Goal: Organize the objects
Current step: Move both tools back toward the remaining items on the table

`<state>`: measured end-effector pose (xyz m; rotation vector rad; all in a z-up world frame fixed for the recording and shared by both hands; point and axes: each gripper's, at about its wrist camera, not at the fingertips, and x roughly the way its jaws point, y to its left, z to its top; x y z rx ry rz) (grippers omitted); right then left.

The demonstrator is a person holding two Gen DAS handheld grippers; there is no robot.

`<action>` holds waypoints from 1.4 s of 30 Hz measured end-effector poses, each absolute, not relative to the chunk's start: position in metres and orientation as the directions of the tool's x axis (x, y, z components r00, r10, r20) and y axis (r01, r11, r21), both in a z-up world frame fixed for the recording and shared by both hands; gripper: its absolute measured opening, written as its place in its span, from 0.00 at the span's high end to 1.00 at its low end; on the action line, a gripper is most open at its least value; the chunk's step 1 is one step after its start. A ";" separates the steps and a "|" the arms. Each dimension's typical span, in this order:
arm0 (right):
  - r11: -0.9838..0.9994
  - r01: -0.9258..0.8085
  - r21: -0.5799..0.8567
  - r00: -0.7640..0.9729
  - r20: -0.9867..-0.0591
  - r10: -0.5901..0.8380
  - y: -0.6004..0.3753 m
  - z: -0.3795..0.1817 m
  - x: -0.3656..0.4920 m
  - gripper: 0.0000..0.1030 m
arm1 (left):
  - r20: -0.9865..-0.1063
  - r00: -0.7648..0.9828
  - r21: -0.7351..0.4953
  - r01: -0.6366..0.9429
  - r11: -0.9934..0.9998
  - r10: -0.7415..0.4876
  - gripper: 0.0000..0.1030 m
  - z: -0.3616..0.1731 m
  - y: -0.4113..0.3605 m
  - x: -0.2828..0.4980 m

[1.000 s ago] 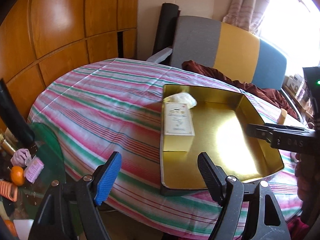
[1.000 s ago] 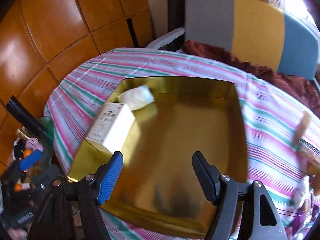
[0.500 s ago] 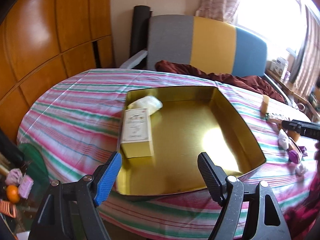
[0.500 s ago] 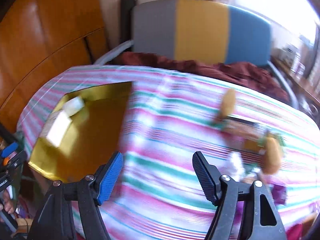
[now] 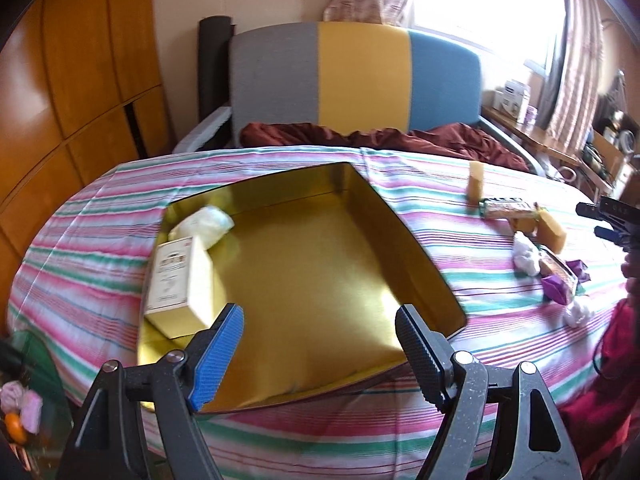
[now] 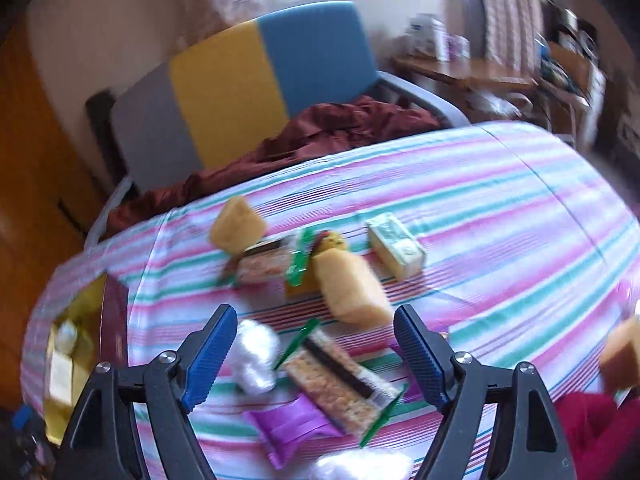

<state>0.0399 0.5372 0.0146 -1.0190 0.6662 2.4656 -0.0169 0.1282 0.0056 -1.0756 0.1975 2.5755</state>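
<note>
We held both grippers with fingers apart, empty. Ahead of the left gripper [image 5: 319,334] lay the tin [image 5: 416,264] holding a box [image 5: 176,276]; snacks [image 6: 340,384] lay between the right gripper's [image 6: 315,338] fingers.

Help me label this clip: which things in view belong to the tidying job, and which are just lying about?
Part of the job:
gold tray
white box and white pouch in the tray
snack bar
purple packet
yellow sponge blocks
small green-white carton

Just lying about:
striped chair
maroon cloth
side desk clutter
</note>
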 end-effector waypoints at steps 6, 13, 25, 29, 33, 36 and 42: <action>-0.669 -0.607 0.429 -0.673 -0.725 0.146 0.574 0.002 0.060 0.20 | -0.708 -0.625 -0.007 -0.458 -0.889 0.328 0.23 0.007 0.169 -0.013; -0.639 -0.587 0.497 -0.703 -0.704 0.099 0.579 -0.001 0.065 0.20 | -0.729 -0.548 -0.023 -0.579 -0.815 0.410 0.23 0.001 0.225 -0.008; -0.605 -0.559 0.567 -0.731 -0.681 0.038 0.584 -0.006 0.070 0.20 | -0.777 -0.377 -0.133 -0.684 -0.717 0.504 0.34 -0.018 0.310 -0.019; -0.590 -0.558 0.584 -0.740 -0.672 0.035 0.588 -0.006 0.073 0.20 | -0.781 -0.343 -0.158 -0.701 -0.696 0.523 0.34 -0.025 0.341 -0.031; -0.550 -0.563 0.617 -0.747 -0.664 0.020 0.595 -0.011 0.076 0.19 | -0.797 -0.306 -0.174 -0.709 -0.684 0.520 0.35 -0.036 0.371 -0.045; -0.529 -0.560 0.637 -0.750 -0.662 -0.002 0.598 -0.015 0.076 0.19 | -0.800 -0.299 -0.176 -0.713 -0.679 0.521 0.35 -0.041 0.389 -0.053; -0.535 -0.553 0.639 -0.746 -0.666 -0.024 0.596 -0.017 0.071 0.19 | -0.816 -0.273 -0.180 -0.717 -0.673 0.510 0.38 -0.057 0.416 -0.066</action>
